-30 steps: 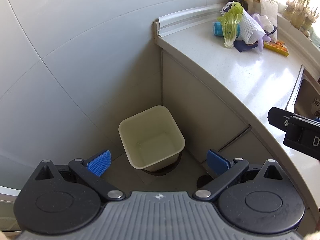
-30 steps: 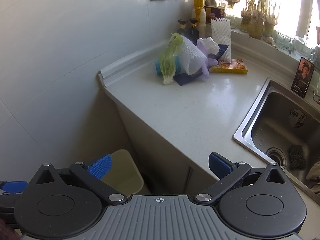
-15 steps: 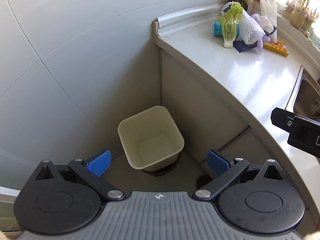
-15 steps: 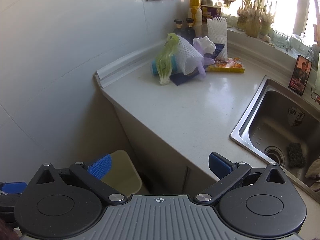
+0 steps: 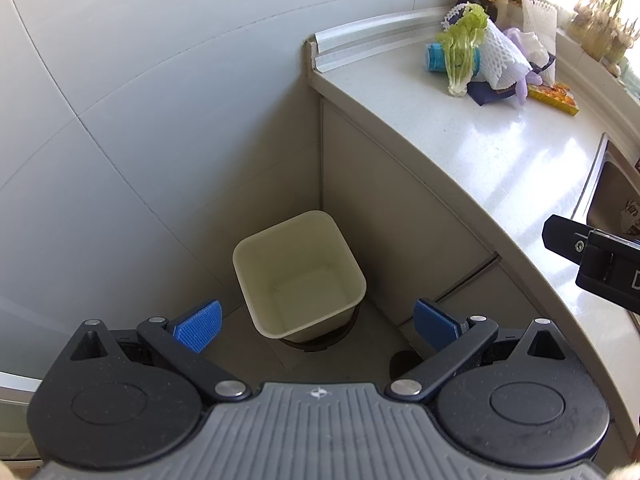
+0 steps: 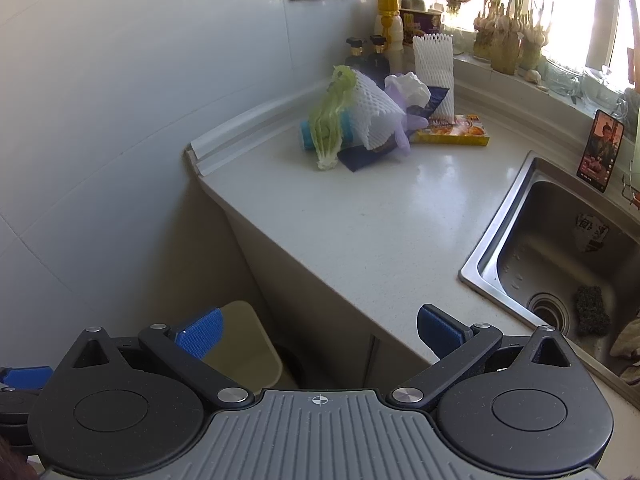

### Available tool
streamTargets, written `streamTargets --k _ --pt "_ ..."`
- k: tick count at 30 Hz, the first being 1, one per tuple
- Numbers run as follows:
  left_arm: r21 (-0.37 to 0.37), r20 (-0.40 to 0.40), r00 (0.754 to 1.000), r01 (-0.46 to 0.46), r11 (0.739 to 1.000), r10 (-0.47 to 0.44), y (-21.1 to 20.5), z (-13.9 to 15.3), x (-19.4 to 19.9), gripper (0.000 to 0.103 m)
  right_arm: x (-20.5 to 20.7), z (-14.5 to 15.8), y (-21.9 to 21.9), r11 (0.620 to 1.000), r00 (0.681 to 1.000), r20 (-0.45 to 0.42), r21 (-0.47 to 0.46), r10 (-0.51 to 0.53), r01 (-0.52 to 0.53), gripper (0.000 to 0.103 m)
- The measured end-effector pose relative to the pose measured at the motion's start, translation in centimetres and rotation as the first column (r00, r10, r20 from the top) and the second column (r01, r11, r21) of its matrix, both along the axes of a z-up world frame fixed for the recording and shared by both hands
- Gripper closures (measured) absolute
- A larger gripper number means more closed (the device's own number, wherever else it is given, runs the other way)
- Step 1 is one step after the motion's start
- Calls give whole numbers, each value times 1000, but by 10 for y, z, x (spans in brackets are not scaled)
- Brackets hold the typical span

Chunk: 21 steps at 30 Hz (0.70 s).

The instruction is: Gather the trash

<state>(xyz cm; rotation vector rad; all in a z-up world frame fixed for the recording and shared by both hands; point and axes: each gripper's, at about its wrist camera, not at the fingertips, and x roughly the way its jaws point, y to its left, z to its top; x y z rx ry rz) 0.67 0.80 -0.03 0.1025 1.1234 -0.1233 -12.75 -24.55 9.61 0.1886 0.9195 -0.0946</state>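
Note:
A cream square trash bin [image 5: 300, 276] stands empty on the floor in the corner beside the counter; its rim also shows in the right wrist view [image 6: 244, 344]. My left gripper [image 5: 316, 326] is open and empty above the bin. A pile of trash lies at the counter's far end: a cabbage leaf [image 6: 330, 128], white foam netting [image 6: 372, 114], a dark blue wrapper [image 6: 360, 156], a purple glove [image 6: 404, 132] and a yellow box [image 6: 452, 134]. The pile also shows in the left wrist view [image 5: 492, 60]. My right gripper [image 6: 318, 332] is open and empty over the counter's near edge, far from the pile.
A steel sink [image 6: 560, 248] with a dark scouring pad [image 6: 590, 310] is set in the counter [image 6: 380, 220] at the right. A phone [image 6: 602, 150] leans behind it. Bottles [image 6: 368, 56], an upright foam net sleeve [image 6: 434, 70] and garlic sprouts [image 6: 508, 40] line the back. Tiled wall on the left.
My right gripper has drifted a little, so the counter and trash pile sit slightly lower and nearer in its view. The left gripper is almost still.

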Motion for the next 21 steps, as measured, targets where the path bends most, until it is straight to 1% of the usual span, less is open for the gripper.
streamTargets --k 21 --pt "1 -22 1000 18 1000 -18 -5 -5 10 1 9 -3 -5 1000 1000 -20 2 -12 12 0"
